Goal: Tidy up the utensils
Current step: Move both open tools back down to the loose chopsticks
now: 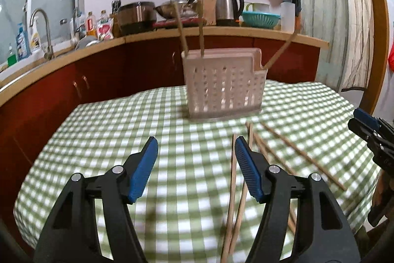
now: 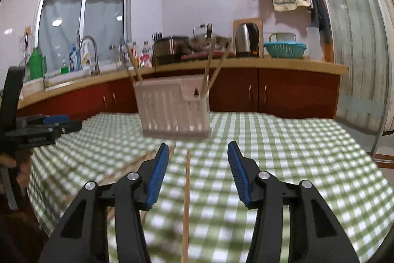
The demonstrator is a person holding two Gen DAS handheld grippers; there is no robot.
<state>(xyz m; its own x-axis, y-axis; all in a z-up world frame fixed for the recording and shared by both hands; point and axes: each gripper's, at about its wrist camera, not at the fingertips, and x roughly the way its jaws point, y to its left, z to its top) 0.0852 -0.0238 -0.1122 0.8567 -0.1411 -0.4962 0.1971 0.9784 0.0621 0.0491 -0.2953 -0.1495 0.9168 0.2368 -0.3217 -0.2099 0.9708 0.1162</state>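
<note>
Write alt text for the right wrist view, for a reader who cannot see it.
The open right gripper hovers over a green checked tablecloth, a single wooden chopstick lying between its fingers. Ahead stands a white slotted utensil holder with chopsticks already leaning in it. More chopsticks lie to the left, where the left gripper enters the view.

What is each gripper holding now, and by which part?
Nothing: the left gripper and right gripper are both open above the loose wooden chopsticks.

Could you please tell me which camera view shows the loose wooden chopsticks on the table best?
The left wrist view: several loose wooden chopsticks lie fanned out. The right wrist view shows one clearly; others hide behind a finger.
</note>
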